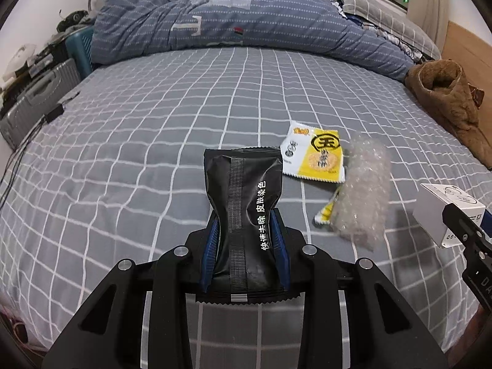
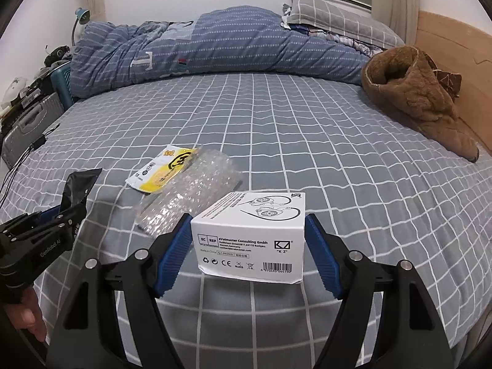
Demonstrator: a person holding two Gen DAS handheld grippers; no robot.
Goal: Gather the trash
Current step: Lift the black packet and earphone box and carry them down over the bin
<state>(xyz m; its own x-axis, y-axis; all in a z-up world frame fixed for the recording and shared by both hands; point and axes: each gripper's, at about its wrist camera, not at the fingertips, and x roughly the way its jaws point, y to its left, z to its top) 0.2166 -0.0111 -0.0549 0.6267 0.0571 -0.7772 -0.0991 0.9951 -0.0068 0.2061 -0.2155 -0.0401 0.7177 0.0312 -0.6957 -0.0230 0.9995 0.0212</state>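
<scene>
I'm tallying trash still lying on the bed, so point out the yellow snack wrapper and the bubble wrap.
yellow snack wrapper (image 1: 319,158), left wrist view, on its yellow printed face.
bubble wrap (image 2: 187,196), right wrist view, on the middle of the roll.

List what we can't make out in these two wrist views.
- Crinkled clear bubble wrap: motion-blurred in the left wrist view; its near end sits behind the white cardboard earphone box in the right wrist view.
- Yellow-and-white snack wrapper: partly under the bubble wrap in both views; small print unreadable.
- Black foil sachet: its sides are covered by the left gripper pads.
- No trash bin is in either frame.
</scene>
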